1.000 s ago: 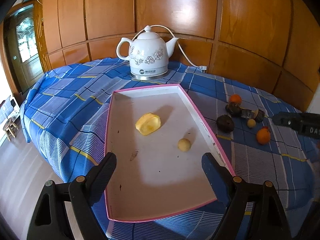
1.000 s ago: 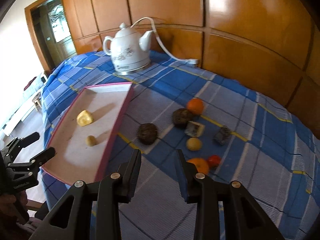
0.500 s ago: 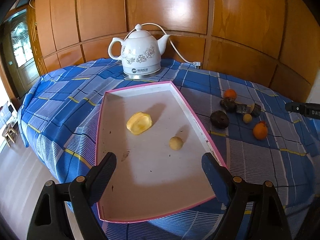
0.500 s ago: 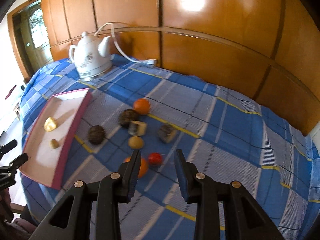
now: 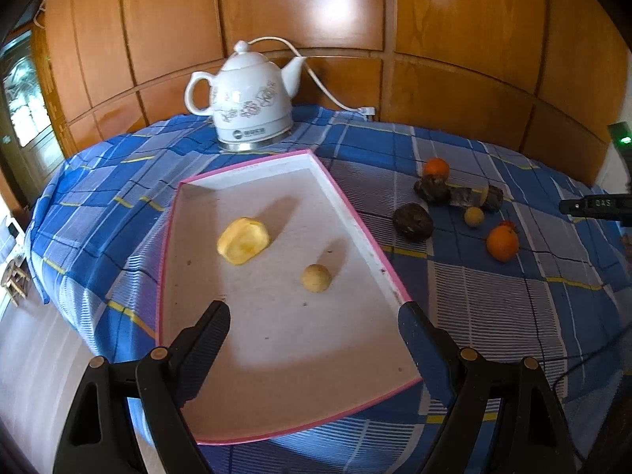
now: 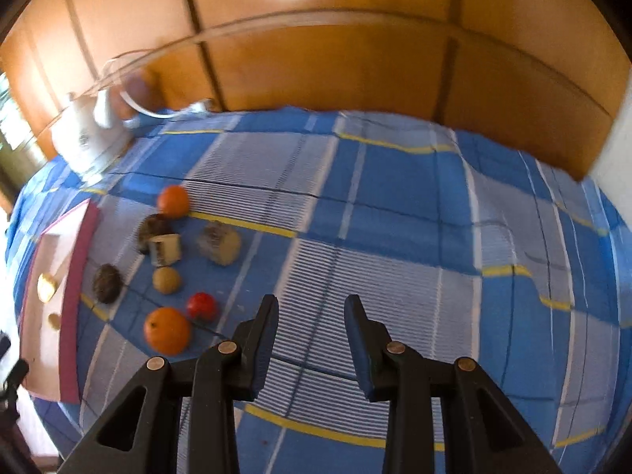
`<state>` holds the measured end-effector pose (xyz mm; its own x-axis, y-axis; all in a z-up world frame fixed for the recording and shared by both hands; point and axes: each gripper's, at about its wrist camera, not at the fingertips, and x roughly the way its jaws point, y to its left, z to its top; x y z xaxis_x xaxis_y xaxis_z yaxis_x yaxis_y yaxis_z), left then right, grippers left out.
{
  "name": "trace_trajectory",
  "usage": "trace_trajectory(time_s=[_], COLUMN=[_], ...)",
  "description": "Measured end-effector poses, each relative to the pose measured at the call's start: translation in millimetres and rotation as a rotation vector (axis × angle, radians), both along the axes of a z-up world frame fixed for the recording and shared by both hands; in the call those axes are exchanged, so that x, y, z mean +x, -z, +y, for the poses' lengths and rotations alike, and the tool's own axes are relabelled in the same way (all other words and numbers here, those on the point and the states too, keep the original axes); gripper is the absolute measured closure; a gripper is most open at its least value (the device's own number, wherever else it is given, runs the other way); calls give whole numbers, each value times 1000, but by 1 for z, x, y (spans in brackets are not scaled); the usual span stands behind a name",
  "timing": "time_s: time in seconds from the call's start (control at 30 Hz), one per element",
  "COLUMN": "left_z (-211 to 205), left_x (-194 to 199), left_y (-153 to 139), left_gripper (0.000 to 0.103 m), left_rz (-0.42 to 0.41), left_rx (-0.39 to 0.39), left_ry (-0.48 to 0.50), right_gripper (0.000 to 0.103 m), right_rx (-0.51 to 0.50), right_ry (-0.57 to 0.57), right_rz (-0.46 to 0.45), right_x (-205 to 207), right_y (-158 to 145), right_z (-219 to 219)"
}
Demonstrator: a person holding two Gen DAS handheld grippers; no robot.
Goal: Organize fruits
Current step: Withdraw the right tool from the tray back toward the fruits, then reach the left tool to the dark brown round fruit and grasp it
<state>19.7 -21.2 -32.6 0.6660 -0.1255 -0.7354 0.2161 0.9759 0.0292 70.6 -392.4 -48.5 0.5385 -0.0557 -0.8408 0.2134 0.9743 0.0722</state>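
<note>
A pink-rimmed white tray (image 5: 355, 213) lies on the blue checked cloth and holds a yellow fruit piece (image 5: 243, 240) and a small round yellow fruit (image 5: 316, 277). My left gripper (image 5: 314, 312) hovers open over the tray's near half, with nothing between its fingers. To the tray's right lie several loose fruits: two oranges (image 6: 173, 200) (image 6: 166, 330), a red tomato (image 6: 201, 306), a small yellow fruit (image 6: 166, 279), dark round fruits (image 6: 107, 282) and cut pieces (image 6: 219, 243). My right gripper (image 6: 312, 304) hangs over bare cloth to the right of the tomato, its jaws a narrow gap apart and empty.
A white ceramic kettle (image 5: 247, 112) with a cord stands behind the tray against the wooden wall panels. The cloth-covered table drops off at the left to the floor, where a small stool (image 5: 14, 280) stands. The right gripper's body (image 5: 596, 205) shows at the far right of the left wrist view.
My right gripper has swung to the right and rolled, so the tray and loose fruits have slid to the left of its view. My left gripper has shifted a little over the tray.
</note>
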Motion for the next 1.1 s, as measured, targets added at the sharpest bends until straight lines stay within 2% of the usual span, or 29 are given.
trace_trajectory(time_s=[0.17, 0.33, 0.67, 0.93, 1.1], left_z=[-19, -44, -81, -118, -132], left_x=[7, 20, 53, 100, 127], left_y=[-5, -11, -4, 10, 33], left_gripper=[20, 31, 32, 27, 27], left_rz=[8, 25, 91, 119, 181], left_rx=[-8, -30, -5, 114, 183], left_ry=[74, 158, 260, 339, 375], right_gripper=[68, 68, 68, 68, 68], right_rx=[23, 32, 37, 47, 63], right_ry=[44, 36, -5, -18, -17], right_rz=[36, 32, 34, 27, 21], right_x=[0, 0, 2, 3, 3], right_y=[5, 4, 3, 2, 0], right_z=[-9, -8, 2, 6, 5])
